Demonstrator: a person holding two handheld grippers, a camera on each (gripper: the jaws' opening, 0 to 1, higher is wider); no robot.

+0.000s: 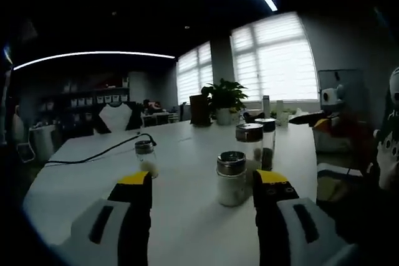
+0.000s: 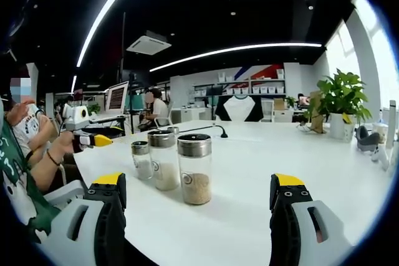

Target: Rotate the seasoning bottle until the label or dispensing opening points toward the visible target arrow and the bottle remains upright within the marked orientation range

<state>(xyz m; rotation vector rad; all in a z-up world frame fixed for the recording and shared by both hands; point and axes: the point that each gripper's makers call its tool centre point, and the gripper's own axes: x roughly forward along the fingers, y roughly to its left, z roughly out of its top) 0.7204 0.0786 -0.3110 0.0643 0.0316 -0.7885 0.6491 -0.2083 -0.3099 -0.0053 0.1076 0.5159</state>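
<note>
White table [image 2: 249,172], bright blinded windows [image 1: 280,60], ceiling light strips [image 2: 237,49], back-wall shelving [image 2: 249,88].

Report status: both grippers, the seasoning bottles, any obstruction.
Left gripper open, short seasoning bottle between its jaws, untouched. Right gripper open, empty, nearest bottle ahead, upright. No target arrow visible. Black cable lies off to the side.

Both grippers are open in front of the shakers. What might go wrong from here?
Three seasoning bottles stand close together, so closing on the nearest bottle with the right gripper may nudge its neighbour over. The left gripper faces a short shaker with taller ones just behind. I see no target arrow, so alignment can't be checked.
</note>
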